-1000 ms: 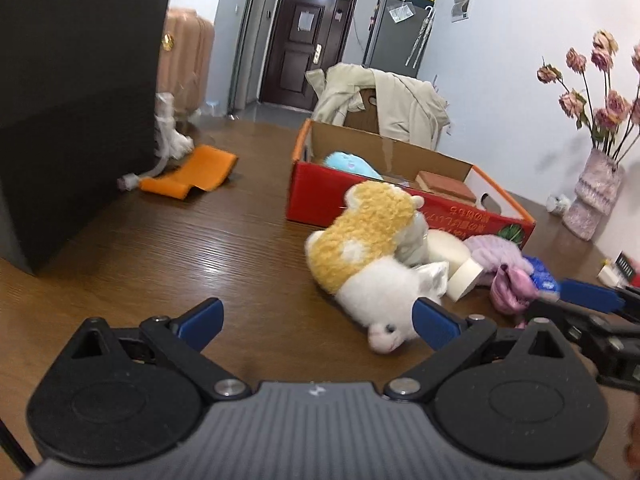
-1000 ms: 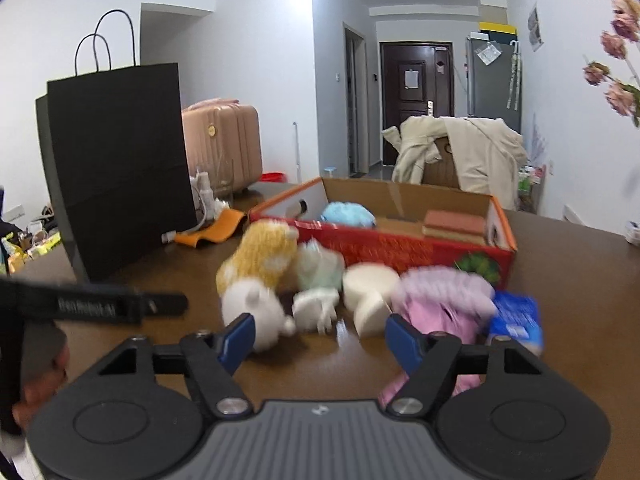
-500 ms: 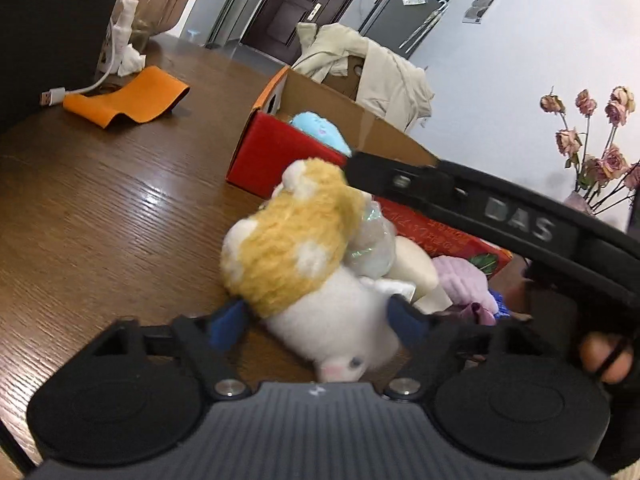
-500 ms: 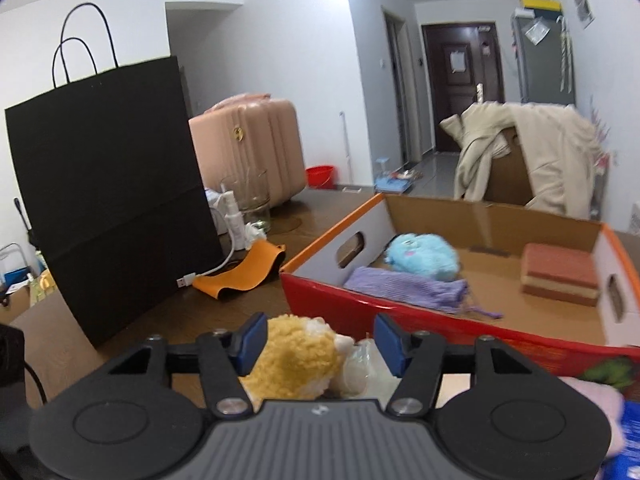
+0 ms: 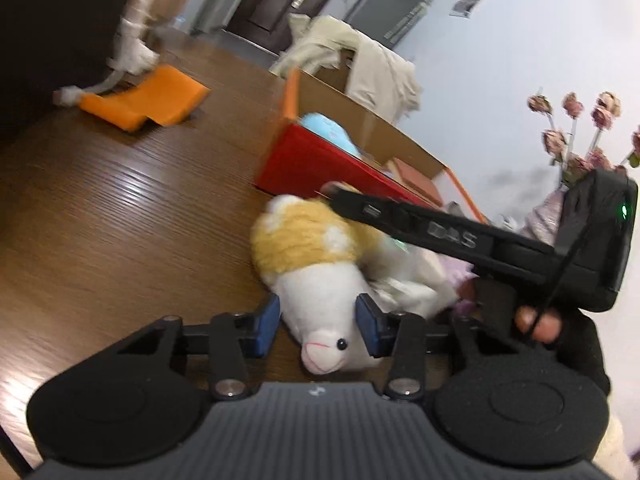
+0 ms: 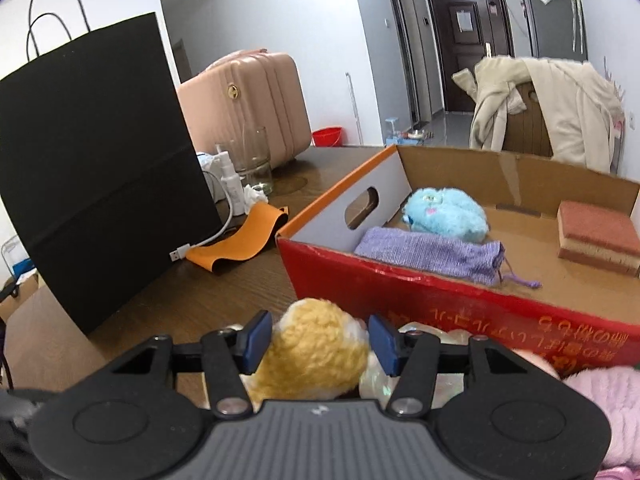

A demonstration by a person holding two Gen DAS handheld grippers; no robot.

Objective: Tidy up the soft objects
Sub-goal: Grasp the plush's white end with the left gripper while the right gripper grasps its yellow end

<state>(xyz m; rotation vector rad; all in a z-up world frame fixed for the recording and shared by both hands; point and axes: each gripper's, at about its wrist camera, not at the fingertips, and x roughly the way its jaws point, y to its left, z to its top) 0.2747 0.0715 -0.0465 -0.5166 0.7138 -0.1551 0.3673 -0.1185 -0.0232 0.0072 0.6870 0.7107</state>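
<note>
Left wrist view, left tongs point(image 5: 316, 326) closing around plush toy point(image 5: 320, 276), right tongs point(image 6: 318, 342) clamping its half-hidden yellow end.

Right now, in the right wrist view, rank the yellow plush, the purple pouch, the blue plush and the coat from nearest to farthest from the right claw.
1. Yellow plush, between the right claw's pads.
2. Purple pouch, box front.
3. Blue plush, behind the pouch.
4. Coat, far right on a chair.

I see white walls point(image 6: 280, 20), a dark brown door point(image 6: 468, 40) down the hallway, a pink suitcase point(image 6: 256, 100), and a coat-draped chair point(image 6: 532, 120) behind the wooden desk point(image 6: 208, 292).
</note>
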